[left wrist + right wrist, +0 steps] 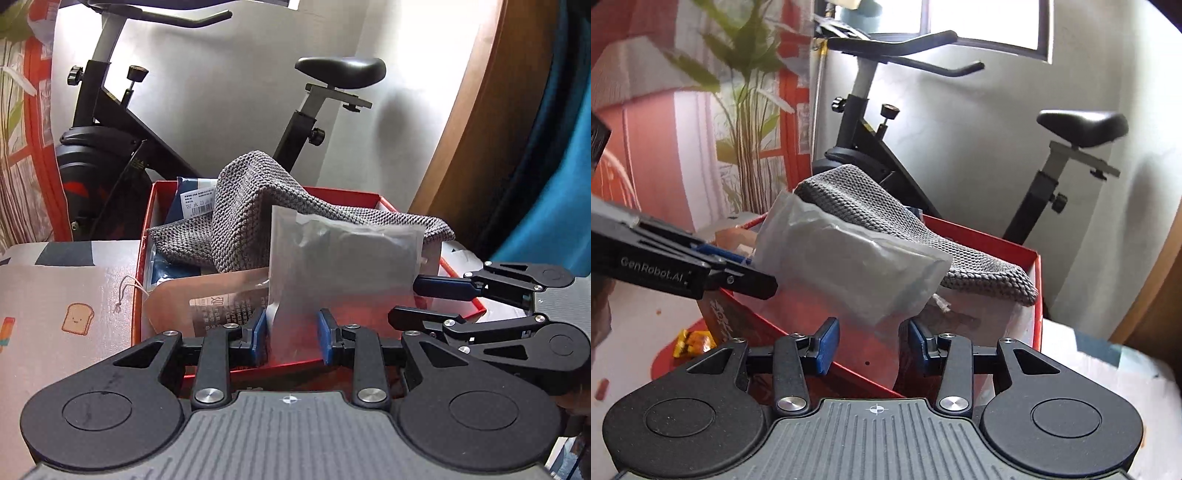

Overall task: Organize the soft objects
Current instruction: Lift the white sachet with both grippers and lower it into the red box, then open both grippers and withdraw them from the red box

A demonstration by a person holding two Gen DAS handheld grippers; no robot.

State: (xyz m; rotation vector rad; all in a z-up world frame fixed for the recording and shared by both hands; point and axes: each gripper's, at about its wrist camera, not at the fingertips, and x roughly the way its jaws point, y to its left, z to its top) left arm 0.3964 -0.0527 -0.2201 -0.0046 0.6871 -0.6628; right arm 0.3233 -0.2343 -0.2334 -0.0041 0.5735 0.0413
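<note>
Room: we see an exercise bike [122, 122] at 11 o'clock against a white wall, and a plant-printed curtain [738, 110] at 10 o'clock in the right wrist view.
Surface: we work on a cartoon-printed mat [66, 295] with a toast figure at 9 o'clock.
Red box [146, 236]: at 12 o'clock, already holding a grey knitted cloth [251, 214], a labelled blue packet [192, 199] and a clear printed bag [207, 306].
Frosted pouch [343, 266]: upright over the box's near edge, grey fabric inside, not yet laid down.
Left gripper [291, 338]: we judge its blue pads pinch the pouch's lower corner, touching on both sides.
Right gripper [870, 345]: spread, the pouch's low corner between its pads; we cannot tell whether they touch.
Progress: we judge most items boxed; the pouch remains to settle, and the cloth spills over the far rim.
Leftover: small yellow wrapped bits [692, 341] at 9 o'clock outside the box.
</note>
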